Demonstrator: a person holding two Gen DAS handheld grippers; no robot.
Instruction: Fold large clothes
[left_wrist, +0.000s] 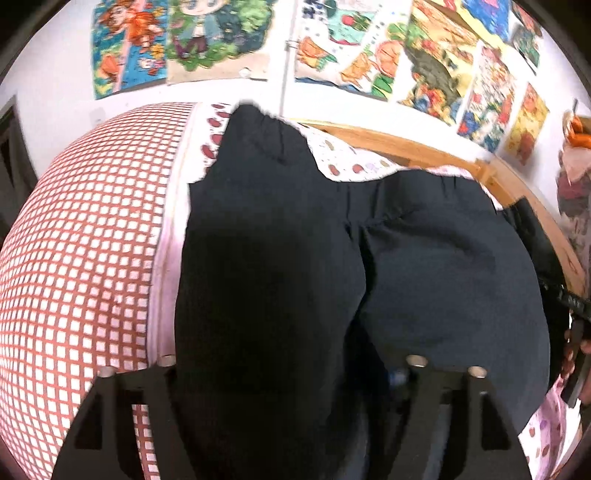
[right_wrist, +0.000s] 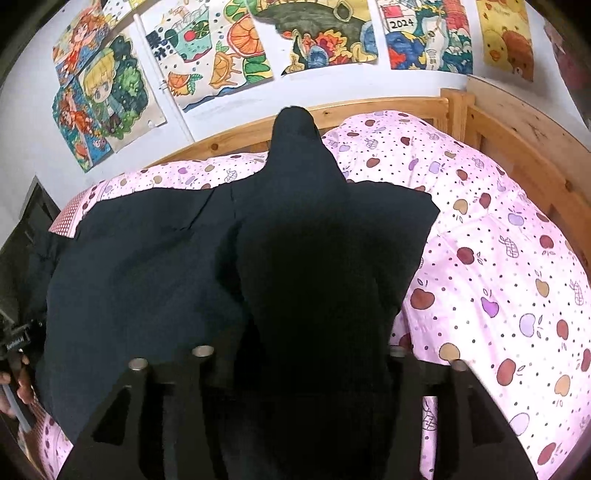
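Observation:
A large dark navy garment (left_wrist: 424, 266) lies spread on the bed; it also fills the middle of the right wrist view (right_wrist: 147, 280). My left gripper (left_wrist: 291, 373) is shut on a fold of the garment, which rises dark between its fingers (left_wrist: 443, 406). My right gripper (right_wrist: 295, 365) is shut on another fold, which stands up in a tall dark peak (right_wrist: 299, 177). The fingertips themselves are hidden by cloth. The other gripper shows at the right edge of the left wrist view (left_wrist: 576, 325) and at the left edge of the right wrist view (right_wrist: 14, 343).
The bed has a pink apple-print quilt (right_wrist: 498, 258) and a red-checked pillow (left_wrist: 85, 240). A wooden bed frame (right_wrist: 517, 147) runs along the back and right. Colourful drawings (right_wrist: 221, 55) hang on the white wall behind.

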